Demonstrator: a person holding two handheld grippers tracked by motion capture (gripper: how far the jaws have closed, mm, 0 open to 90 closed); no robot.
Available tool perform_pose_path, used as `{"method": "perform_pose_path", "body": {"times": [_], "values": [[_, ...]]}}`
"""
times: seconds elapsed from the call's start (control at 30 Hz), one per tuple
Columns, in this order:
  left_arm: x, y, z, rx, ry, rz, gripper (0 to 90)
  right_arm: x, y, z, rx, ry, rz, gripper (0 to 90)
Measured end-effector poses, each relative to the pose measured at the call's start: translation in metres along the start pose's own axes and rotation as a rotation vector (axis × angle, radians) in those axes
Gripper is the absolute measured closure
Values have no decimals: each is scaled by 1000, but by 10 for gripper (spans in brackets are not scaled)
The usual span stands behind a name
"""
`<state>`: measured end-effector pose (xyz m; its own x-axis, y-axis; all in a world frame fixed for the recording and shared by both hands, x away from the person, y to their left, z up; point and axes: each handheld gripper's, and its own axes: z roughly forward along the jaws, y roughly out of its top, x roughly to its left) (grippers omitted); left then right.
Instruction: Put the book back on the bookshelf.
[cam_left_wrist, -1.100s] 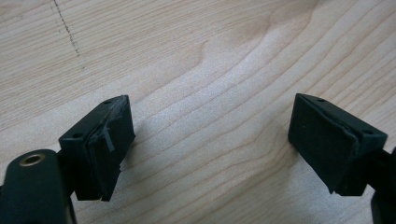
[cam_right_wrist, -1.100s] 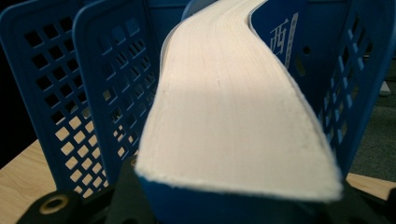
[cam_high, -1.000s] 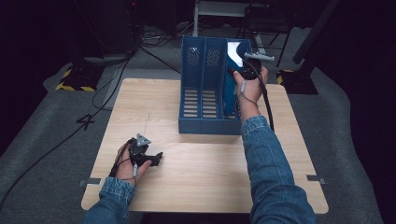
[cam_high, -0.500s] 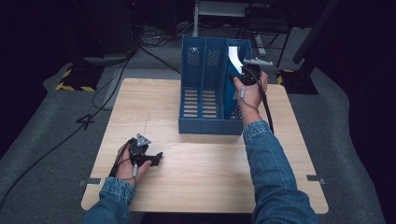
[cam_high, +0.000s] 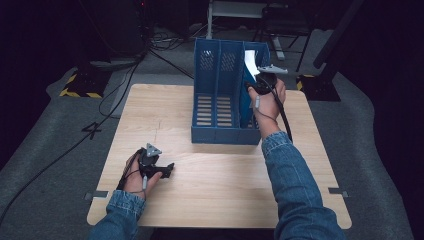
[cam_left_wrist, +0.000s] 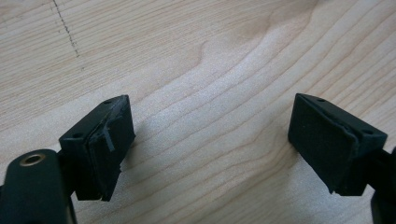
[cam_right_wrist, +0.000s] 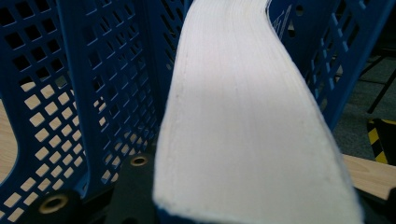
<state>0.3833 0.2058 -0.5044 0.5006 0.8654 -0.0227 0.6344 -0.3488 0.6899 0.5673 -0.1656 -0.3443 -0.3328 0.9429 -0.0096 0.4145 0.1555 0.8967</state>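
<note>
Since a second ago, my right claw (cam_high: 256, 79) has shifted only slightly over the rack's right-hand slot, carrying the book with it; my left claw has not moved at all.

On the left of the high view, my left claw (cam_high: 169, 169) lies low on the tabletop (cam_high: 220, 185), near the front-left corner, well apart from the rack. In the left gripper view, that left claw (cam_left_wrist: 211, 144) is spread wide, with bare wood grain between its two black pads (cam_left_wrist: 108, 140) and nothing held.

Toward the middle, at the far side of the tabletop, the blue rack (cam_high: 220, 100) stands upright. It has three slots with perforated walls and slotted fronts. The left and middle slots look unfilled from above.

On the right, my right hand (cam_high: 267, 102) is raised at the rack's right slot. My right claw pinches the book (cam_high: 250, 62), whose white page block shows at the top of that slot. In the right gripper view, the book (cam_right_wrist: 252, 126) rises from the jaws with its thick white page edge toward the camera, curving slightly, its blue cover just visible along the edge. The rack's (cam_right_wrist: 93, 84) perforated blue walls stand on both sides of it. I cannot tell how deep the book sits in the slot.
</note>
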Motion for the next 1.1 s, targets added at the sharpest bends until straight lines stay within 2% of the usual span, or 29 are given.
{"method": "perform_pose_path", "body": {"times": [0.07,0.1,0.13,0.17,0.2,0.3,0.4,0.43,0.5,0.67,0.7,0.8,0.87,0.93,1.1], "values": [[0,0,0,0,0,0,150,2,-1,0,-2,-1,-7,568],[0,0,0,0,0,0,150,0,-1,0,-2,15,-26,505],[0,0,0,0,0,0,150,0,-1,0,-2,15,-26,505],[0,0,0,-3,2,-1,150,-2,-2,0,1,37,2,450],[0,0,0,-3,2,-1,150,-3,-2,0,4,45,3,432],[0,0,0,-4,2,-1,149,-4,-1,-3,14,58,2,416],[0,0,0,-4,1,-2,150,-5,1,-13,42,79,-14,400],[0,0,0,-6,-2,-4,150,-6,2,-23,35,95,-7,383],[0,0,0,-6,-2,-3,150,-7,3,-29,28,103,-5,375],[0,0,0,-5,1,-1,150,-7,2,-56,12,123,-23,358],[0,-1,0,-5,0,-1,150,-7,1,-69,4,132,-35,354],[0,-1,0,-9,-9,-7,150,-9,-3,-86,8,154,-46,346],[1,-1,0,-9,-12,-3,150,-11,-4,-92,5,163,-46,346],[3,-1,-1,-9,-22,-6,151,-16,-8,-102,1,169,-54,338],[5,-1,-1,-3,-16,9,151,-33,-22,-127,7,187,-60,313]]}}
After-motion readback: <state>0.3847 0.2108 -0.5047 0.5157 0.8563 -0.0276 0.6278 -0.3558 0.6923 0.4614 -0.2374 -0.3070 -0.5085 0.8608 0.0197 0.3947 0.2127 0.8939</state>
